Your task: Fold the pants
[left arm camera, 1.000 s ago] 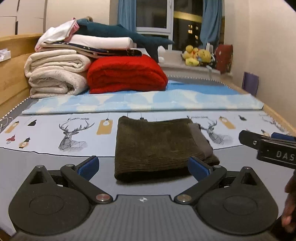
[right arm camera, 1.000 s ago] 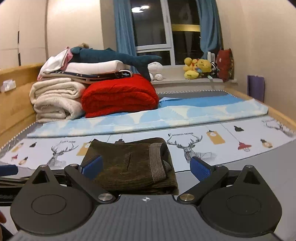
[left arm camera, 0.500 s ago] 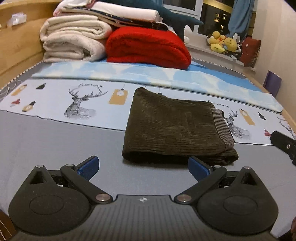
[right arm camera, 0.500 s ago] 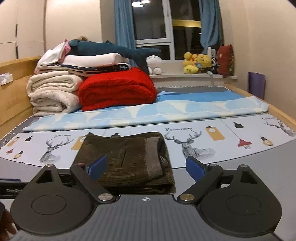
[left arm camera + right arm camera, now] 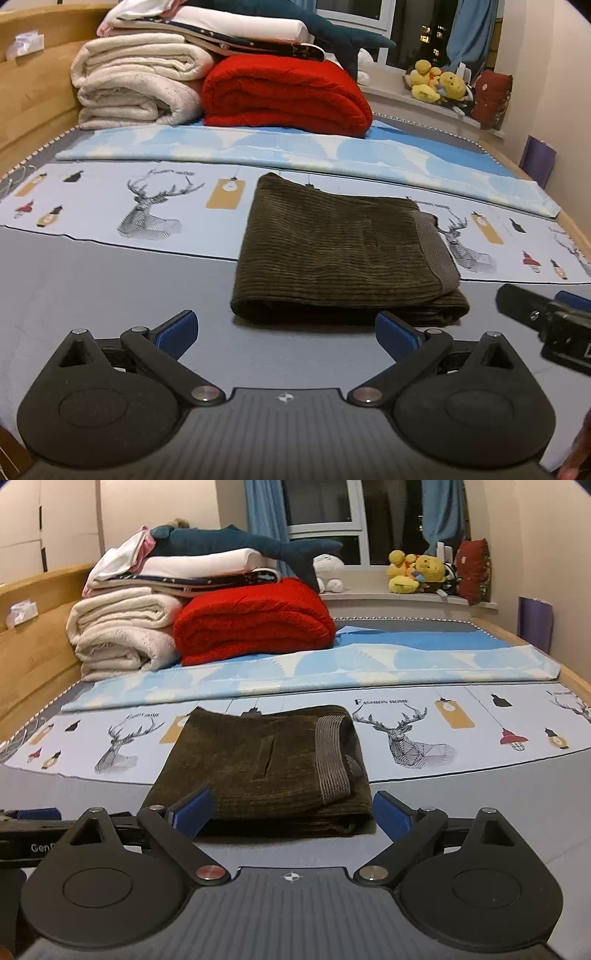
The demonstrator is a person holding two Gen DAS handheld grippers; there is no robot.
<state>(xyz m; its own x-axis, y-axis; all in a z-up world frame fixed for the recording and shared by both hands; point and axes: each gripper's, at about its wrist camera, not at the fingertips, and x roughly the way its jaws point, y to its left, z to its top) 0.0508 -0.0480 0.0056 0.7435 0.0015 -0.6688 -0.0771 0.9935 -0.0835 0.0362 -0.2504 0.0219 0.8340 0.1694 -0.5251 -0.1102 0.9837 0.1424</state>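
Note:
The dark olive corduroy pants lie folded into a flat rectangle on the bed, with the ribbed waistband on the right side; they also show in the right wrist view. My left gripper is open and empty, just in front of the pants' near edge. My right gripper is open and empty, with its fingers either side of the pants' near edge. The right gripper's body shows at the right edge of the left wrist view.
The bed has a grey sheet and a deer-print cloth. A light blue blanket lies behind it. Folded cream blankets, a red blanket and a plush shark are stacked at the back. A wooden bed frame runs on the left.
The left gripper has risen and tilted down, so the pants sit lower and larger in its view. The right gripper has drifted slightly. The pants have not moved.

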